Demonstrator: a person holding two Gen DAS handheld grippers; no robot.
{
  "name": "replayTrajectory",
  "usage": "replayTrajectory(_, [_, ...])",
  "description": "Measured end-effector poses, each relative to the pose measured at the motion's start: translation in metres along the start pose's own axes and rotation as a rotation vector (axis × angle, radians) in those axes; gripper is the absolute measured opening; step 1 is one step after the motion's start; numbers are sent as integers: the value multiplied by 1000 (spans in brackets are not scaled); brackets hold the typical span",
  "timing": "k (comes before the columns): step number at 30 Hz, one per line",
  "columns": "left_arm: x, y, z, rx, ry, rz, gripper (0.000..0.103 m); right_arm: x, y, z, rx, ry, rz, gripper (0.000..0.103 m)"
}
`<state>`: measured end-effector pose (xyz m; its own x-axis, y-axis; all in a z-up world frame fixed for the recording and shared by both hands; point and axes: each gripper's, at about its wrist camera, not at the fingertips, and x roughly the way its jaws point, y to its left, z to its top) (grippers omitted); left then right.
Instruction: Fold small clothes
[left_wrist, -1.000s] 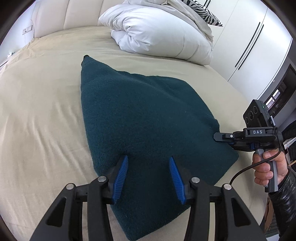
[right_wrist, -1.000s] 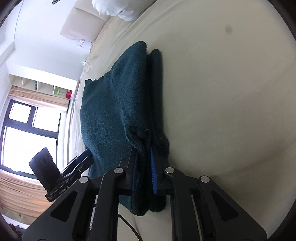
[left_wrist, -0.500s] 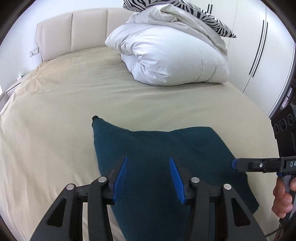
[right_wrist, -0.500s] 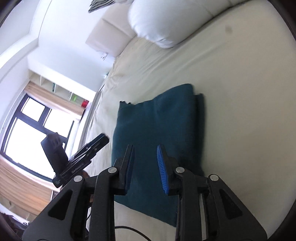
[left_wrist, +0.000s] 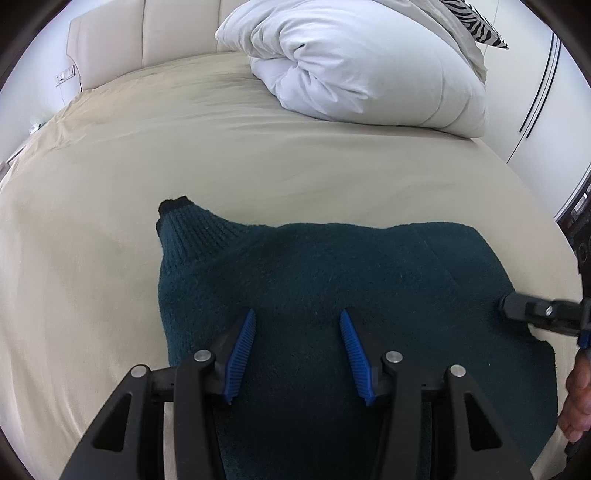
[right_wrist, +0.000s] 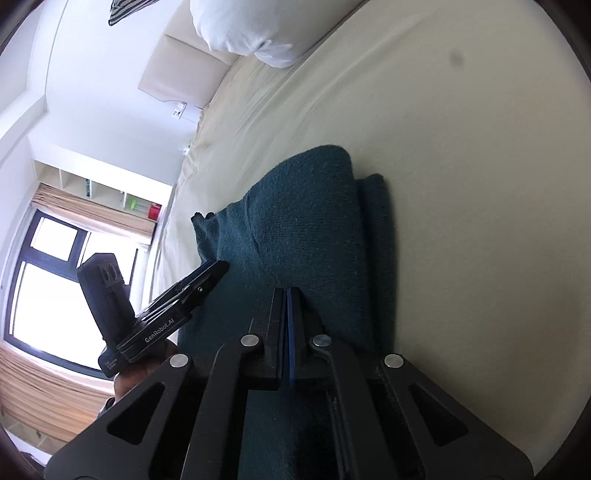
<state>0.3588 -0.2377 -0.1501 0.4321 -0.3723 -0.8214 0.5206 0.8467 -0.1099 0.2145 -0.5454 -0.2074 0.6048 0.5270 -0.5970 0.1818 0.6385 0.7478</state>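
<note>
The left wrist view alone takes in the rolled white duvet (left_wrist: 369, 62) at twelve to one o'clock, the padded headboard (left_wrist: 147, 37) at eleven and the wardrobe doors (left_wrist: 546, 92) at two. Only the right wrist view shows the window (right_wrist: 48, 288) at nine o'clock, with tan curtains (right_wrist: 48, 398) below it and open shelves (right_wrist: 99, 192) above.

The left gripper (left_wrist: 297, 350) hangs over the near part of the dark teal sweater (left_wrist: 332, 266); its blue pads (left_wrist: 242, 354) stand apart with nothing pinched between them, and its jaws are opening. In the other view it shows side-on at eight o'clock, a hand under it largely hidden. The right gripper (right_wrist: 287, 295) has its jaws pressed together with no cloth between them, above the sweater. From the left camera only its black tip enters at three o'clock, over the sweater's right edge, and part of a hand (left_wrist: 576, 398) is cut off by the frame at four. Whether either tip touches the knit cannot be made out.

The sweater lies folded on the beige sheet (left_wrist: 92, 258) of the bed, in the lower middle of both views. It is a fuzzy knit, doubled into layers whose rounded edge shows at one o'clock in the right view. A ribbed cuff with a darker rim (left_wrist: 175, 206) pokes out at its far left corner. Its near end is hidden under the gripper arms.
</note>
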Motion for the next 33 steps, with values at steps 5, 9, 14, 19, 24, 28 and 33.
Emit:
replayTrajectory(5, [1, -5, 0, 26, -9, 25, 52, -7, 56, 22, -98, -26, -5, 14])
replayTrajectory(9, [3, -7, 0, 47, -9, 41, 52, 53, 56, 44, -44, 45, -72, 8])
replayTrajectory(14, [2, -7, -2, 53, -26, 39, 52, 46, 11, 44, 82, -44, 33, 0])
replayTrajectory(19, [-14, -2, -6, 13, -62, 15, 52, -6, 39, 20, 10, -117, -26, 9])
replayTrajectory(24, [-31, -9, -16, 26, -92, 50, 52, -28, 83, -39, -128, -31, 78, 9])
replayTrajectory(28, [-46, -10, -18, 47, -92, 43, 51, -11, 43, -83, -53, 63, 19, 13])
replayTrajectory(33, [-83, 0, -41, 3, -127, 51, 51, -47, 25, -110, 4, -21, 73, 14])
